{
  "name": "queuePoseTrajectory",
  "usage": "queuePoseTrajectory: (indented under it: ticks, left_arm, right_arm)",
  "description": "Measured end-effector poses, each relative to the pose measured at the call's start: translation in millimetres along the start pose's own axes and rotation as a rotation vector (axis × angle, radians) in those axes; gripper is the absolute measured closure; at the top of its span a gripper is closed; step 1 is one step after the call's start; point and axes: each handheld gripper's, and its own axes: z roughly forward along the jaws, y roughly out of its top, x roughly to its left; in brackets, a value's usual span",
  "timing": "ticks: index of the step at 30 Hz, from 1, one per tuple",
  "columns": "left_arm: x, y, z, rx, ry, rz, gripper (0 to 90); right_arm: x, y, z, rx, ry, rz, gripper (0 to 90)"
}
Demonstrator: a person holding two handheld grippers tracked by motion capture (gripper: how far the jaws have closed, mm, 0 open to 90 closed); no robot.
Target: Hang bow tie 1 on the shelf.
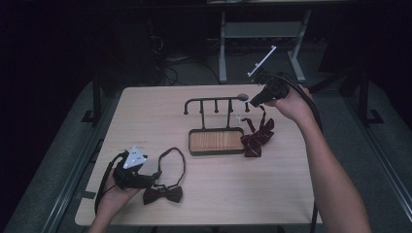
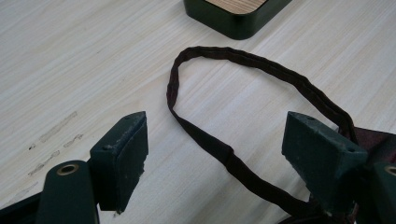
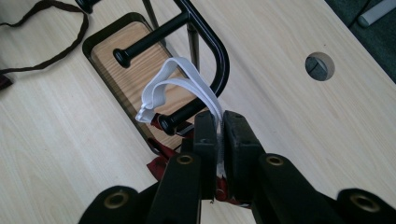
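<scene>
A black peg rack (image 1: 214, 101) stands on a wood-floored tray (image 1: 216, 141) at mid-table. My right gripper (image 3: 220, 126) is shut on the white elastic strap (image 3: 187, 81) of a burgundy bow tie (image 1: 257, 136). The strap loop lies against the rack's end peg (image 3: 180, 119), and the tie hangs beside the tray's right end, under the right gripper (image 1: 252, 102). A darker bow tie (image 1: 163, 194) lies at the front left, its strap (image 2: 224, 53) looped on the table. My left gripper (image 2: 219, 154) is open, one finger (image 2: 121, 158) on each side of that strap, touching nothing.
A round cable hole (image 3: 320, 65) is cut in the tabletop behind the rack. The tray's corner (image 2: 233, 18) lies just beyond the dark strap loop. A desk frame (image 1: 262, 34) and cables stand on the floor past the table's far edge.
</scene>
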Motion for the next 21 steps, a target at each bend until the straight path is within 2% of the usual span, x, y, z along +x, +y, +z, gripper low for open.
queuePoseTrajectory:
  ticks: [21]
  left_arm:
    - [-0.7, 0.0, 0.6, 0.003, -0.003, 0.000, 23.1]
  right_arm:
    - [-2.4, -20.1, 6.6, -0.007, 0.048, 0.017, 75.2]
